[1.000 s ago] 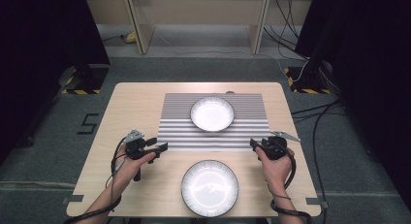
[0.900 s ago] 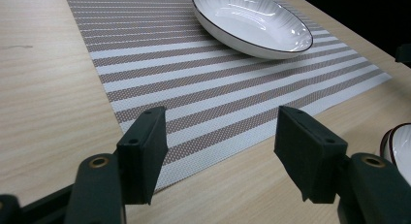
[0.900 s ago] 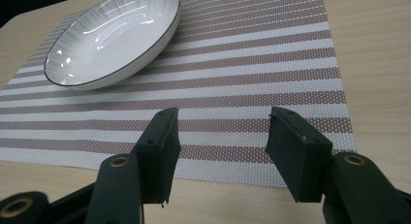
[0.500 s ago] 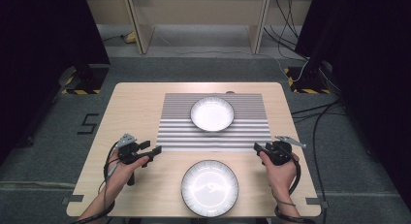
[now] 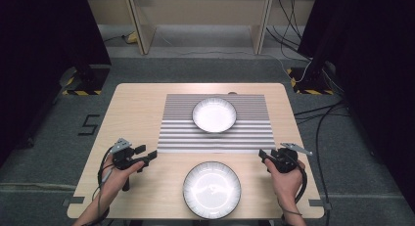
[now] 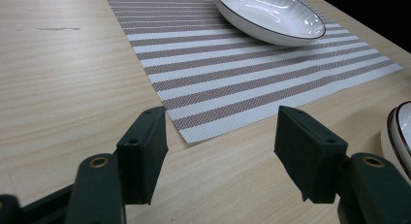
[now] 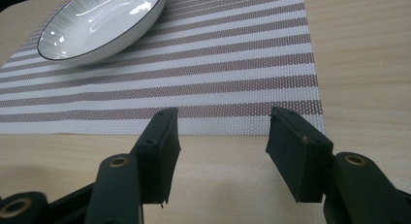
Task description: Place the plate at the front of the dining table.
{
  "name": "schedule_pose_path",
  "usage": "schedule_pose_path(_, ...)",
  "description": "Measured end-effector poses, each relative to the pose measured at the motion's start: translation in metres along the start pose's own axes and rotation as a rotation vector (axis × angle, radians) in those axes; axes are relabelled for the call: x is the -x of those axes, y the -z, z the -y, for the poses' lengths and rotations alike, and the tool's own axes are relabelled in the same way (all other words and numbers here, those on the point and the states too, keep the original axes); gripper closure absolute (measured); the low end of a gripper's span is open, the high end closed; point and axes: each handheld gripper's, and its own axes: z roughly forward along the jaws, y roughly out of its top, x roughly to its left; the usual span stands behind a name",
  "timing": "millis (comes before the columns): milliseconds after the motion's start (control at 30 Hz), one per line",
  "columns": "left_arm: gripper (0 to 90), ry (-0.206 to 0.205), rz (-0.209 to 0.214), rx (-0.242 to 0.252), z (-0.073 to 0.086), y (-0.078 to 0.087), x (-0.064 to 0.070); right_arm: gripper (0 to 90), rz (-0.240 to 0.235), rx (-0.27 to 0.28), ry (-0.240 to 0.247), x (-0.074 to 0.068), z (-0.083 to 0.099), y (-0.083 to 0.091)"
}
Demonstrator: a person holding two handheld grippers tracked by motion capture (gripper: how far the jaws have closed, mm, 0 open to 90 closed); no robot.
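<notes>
A striped placemat (image 5: 254, 138) lies in the middle of the wooden table (image 5: 142, 103), with a white dark-rimmed bowl (image 5: 214, 114) on its far half. A second white plate (image 5: 212, 189) sits on bare wood near the front edge. My left gripper (image 5: 147, 156) is open, low over the table just off the placemat's (image 6: 228, 83) near left corner, nothing between its jaws. My right gripper (image 5: 263, 156) is open too, off the placemat's (image 7: 203, 69) near right corner. The bowl (image 6: 269, 13) appears far ahead in the left gripper view, and the bowl (image 7: 99, 23) at upper left in the right gripper view.
The front plate's rim (image 6: 400, 132) shows at the right edge of the left gripper view. Beyond the table stand wooden furniture legs (image 5: 139, 25), and cables (image 5: 313, 69) lie on the grey floor. Dark curtains flank both sides.
Both hands have drawn back toward the table's front edge and slightly outward, away from the placemat. Both grippers remain open and empty. The bowl and plate have not moved.
</notes>
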Motion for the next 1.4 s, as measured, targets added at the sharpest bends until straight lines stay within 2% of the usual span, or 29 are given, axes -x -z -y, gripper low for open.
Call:
schedule_pose_path(300,35.5,0.009,-0.006,0.000,0.005,0.009,-0.005,45.1,0.009,0.002,0.008,0.003,0.005,0.007)
schedule_pose_path(667,35.5,0.025,-0.018,-0.005,0.013,0.019,-0.011,44.9,0.018,-0.009,-0.013,0.010,0.020,0.017)
schedule_pose_path(1000,35.5,0.042,-0.022,-0.002,0.016,0.025,-0.014,44.9,0.031,-0.002,-0.013,0.017,0.024,0.027)
schedule_pose_path(1400,35.5,0.056,-0.050,0.006,0.021,0.036,-0.022,44.9,0.052,0.009,-0.031,0.027,0.029,0.037)
